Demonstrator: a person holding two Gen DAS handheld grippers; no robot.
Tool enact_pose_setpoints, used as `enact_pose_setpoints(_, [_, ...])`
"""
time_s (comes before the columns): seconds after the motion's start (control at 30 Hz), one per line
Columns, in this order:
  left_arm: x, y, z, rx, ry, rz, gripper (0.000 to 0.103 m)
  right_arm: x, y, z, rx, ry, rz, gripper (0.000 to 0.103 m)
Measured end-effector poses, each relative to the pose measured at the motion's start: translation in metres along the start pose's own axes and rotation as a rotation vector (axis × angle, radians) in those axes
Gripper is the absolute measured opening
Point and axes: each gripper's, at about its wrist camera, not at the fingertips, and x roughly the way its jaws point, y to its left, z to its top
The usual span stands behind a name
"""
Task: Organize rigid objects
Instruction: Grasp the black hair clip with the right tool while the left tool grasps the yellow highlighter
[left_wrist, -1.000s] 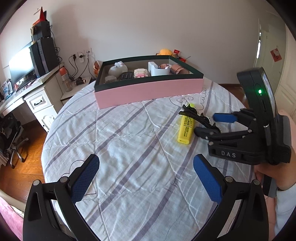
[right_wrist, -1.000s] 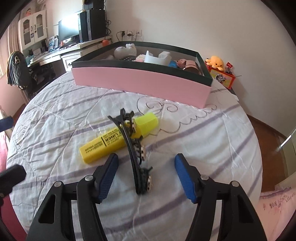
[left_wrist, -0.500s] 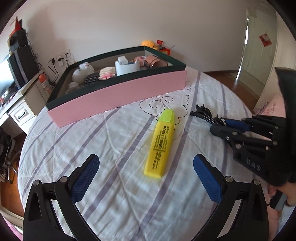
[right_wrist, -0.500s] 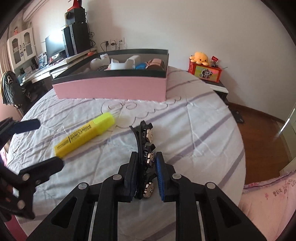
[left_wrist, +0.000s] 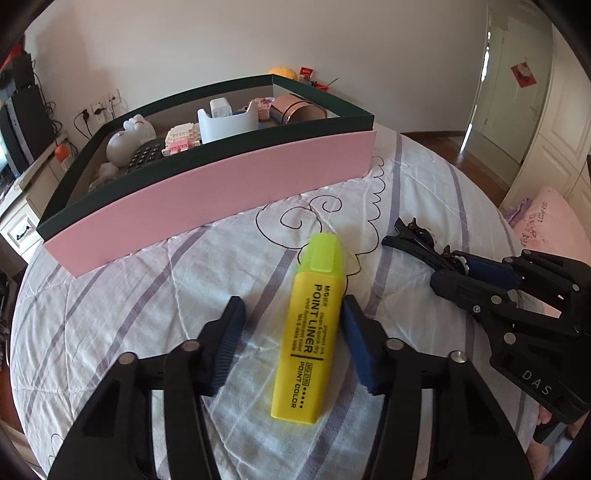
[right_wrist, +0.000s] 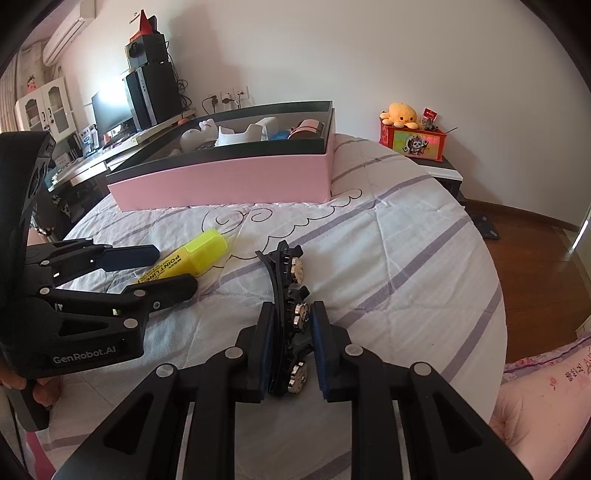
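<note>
**Closing on the highlighter, hair clip already gripped**

Lying on the striped white bedspread (left_wrist: 122, 306), the yellow highlighter (left_wrist: 312, 332) sits between the blue pads of the left gripper (left_wrist: 291, 343), cap pointing toward the far side. The jaws are closing around it: the right-hand pad looks to be at the marker's edge, while a clear gap shows between the left-hand pad and the barrel, so the pads do not yet pinch it. In the right wrist view the same highlighter (right_wrist: 184, 260) shows at the left, with the left gripper's fingers on either side of its body.

To the right of the marker, the right gripper (right_wrist: 291, 343) is clamped nearly shut on a black hair clip (right_wrist: 290, 295) set with metallic round studs. The clip's near half is squeezed between the pads, and its far end sticks out beyond the fingertips. From the left wrist view the clip (left_wrist: 413, 238) pokes out of the right gripper (left_wrist: 454, 267) toward the far left, just beside the highlighter's cap but apart from it.

Beyond both, at the far side of the bed, stands the pink box (left_wrist: 221, 192) with a dark green rim. Inside it are a white holder (left_wrist: 225, 123), a dark calculator (left_wrist: 146, 157), a rounded white figure (left_wrist: 125, 142) and a copper-coloured roll (left_wrist: 295, 109). A yellow plush toy (right_wrist: 402, 114) sits on a red box (right_wrist: 412, 142) by the far wall.
</note>
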Motion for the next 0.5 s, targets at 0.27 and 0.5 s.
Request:
enact_pose_setpoints(0.27, [-0.013,0.012,-0.008,-0.074,-0.008,0.029,0.027,-0.001,-0.001,-0.001,-0.004,-0.001,0.005,0.02])
enact_pose_setpoints(0.5, [-0.038,0.035,-0.04,-0.122,-0.002,0.089,0.027,-0.004,0.016,0.003,-0.019,0.033,0.008,0.02])
